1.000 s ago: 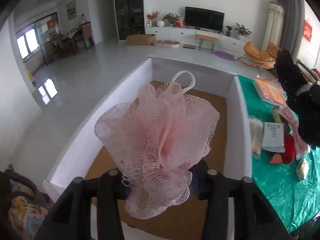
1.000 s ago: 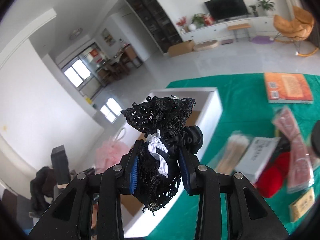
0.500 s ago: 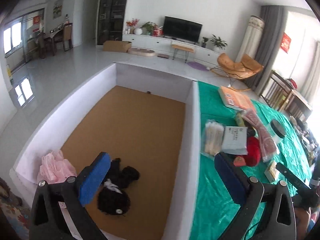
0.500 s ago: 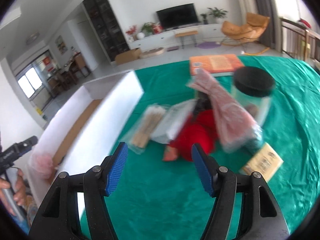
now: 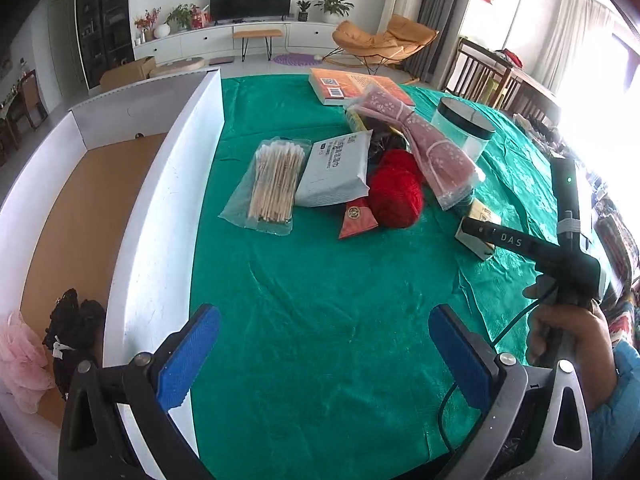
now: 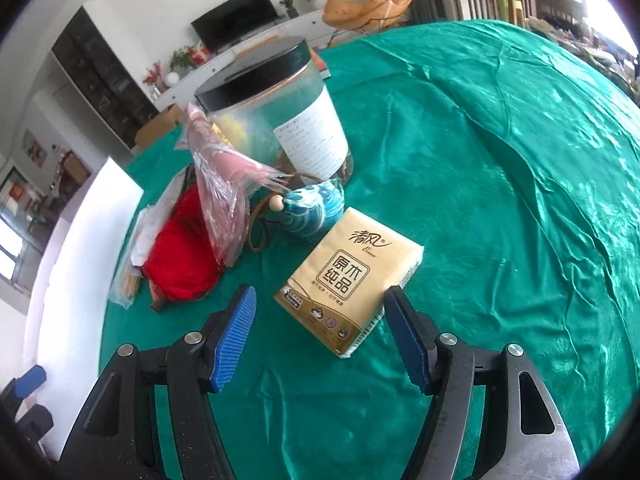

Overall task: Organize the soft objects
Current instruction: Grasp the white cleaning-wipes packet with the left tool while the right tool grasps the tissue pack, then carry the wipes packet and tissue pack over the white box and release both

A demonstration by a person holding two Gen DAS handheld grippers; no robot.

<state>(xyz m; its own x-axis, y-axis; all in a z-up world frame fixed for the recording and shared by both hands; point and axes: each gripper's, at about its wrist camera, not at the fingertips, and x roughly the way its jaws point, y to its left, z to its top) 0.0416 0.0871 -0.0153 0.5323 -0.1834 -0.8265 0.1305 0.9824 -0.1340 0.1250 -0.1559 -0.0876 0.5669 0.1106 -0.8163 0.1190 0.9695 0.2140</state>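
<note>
A pink bath pouf (image 5: 18, 354) and a black lace scrunchie (image 5: 74, 326) lie in the near corner of the white box (image 5: 160, 216). My left gripper (image 5: 320, 354) is open and empty over bare green cloth beside the box. My right gripper (image 6: 324, 332) is open and empty, its jaws on either side of a tan tissue pack (image 6: 352, 276) lying on the cloth; it also shows in the left wrist view (image 5: 478, 236). Red yarn (image 5: 396, 194) (image 6: 182, 256) lies in the pile.
On the green cloth (image 5: 320, 280) lie a cotton swab bag (image 5: 274, 184), a grey wipes pack (image 5: 336, 168), a pink wrapped cloth (image 5: 420, 146), a black-lidded jar (image 6: 280, 112), a blue patterned pouch (image 6: 314, 208) and an orange book (image 5: 352, 86).
Both grippers released the pouf and the scrunchie into the box and opened. The left swung right over the cloth. The right moved to the tissue pack.
</note>
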